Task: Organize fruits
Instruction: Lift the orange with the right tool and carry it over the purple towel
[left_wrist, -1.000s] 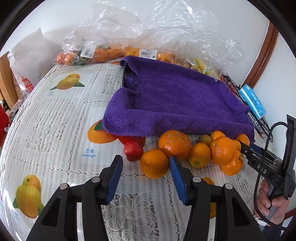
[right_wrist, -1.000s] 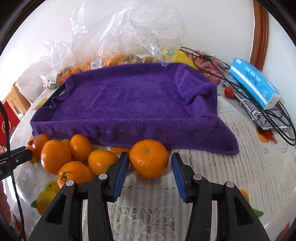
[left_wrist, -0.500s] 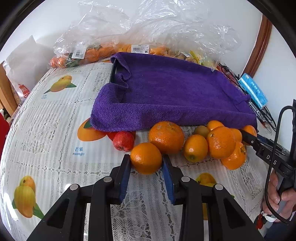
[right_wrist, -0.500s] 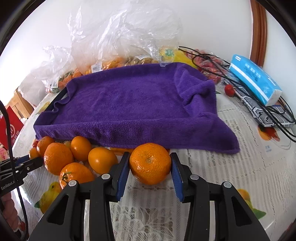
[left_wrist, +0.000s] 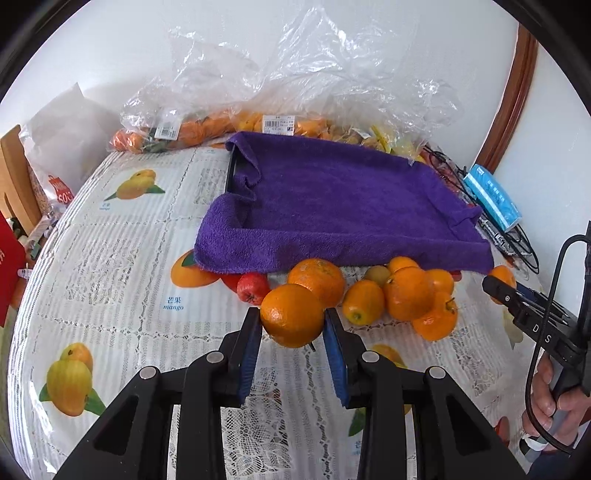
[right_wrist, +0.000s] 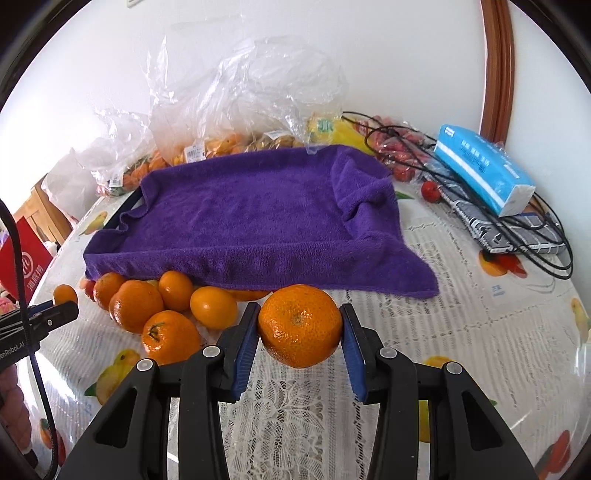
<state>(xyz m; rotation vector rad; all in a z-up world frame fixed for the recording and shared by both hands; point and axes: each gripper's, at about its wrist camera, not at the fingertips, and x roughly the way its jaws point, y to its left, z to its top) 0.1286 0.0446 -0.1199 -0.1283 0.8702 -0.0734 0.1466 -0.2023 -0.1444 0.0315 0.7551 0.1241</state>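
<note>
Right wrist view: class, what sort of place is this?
Probably a home dining table: a fruit-print lace tablecloth, plastic grocery bags of fruit against the wall, and a tissue pack.

Loose fruit (left_wrist: 406, 295) before towel (left_wrist: 332, 206); bags (left_wrist: 295, 92) behind.

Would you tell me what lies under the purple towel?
A dark tray edge shows at the purple towel's far left corner, so the towel seems draped over a tray. The rest of it, and anything inside, is covered.
</note>
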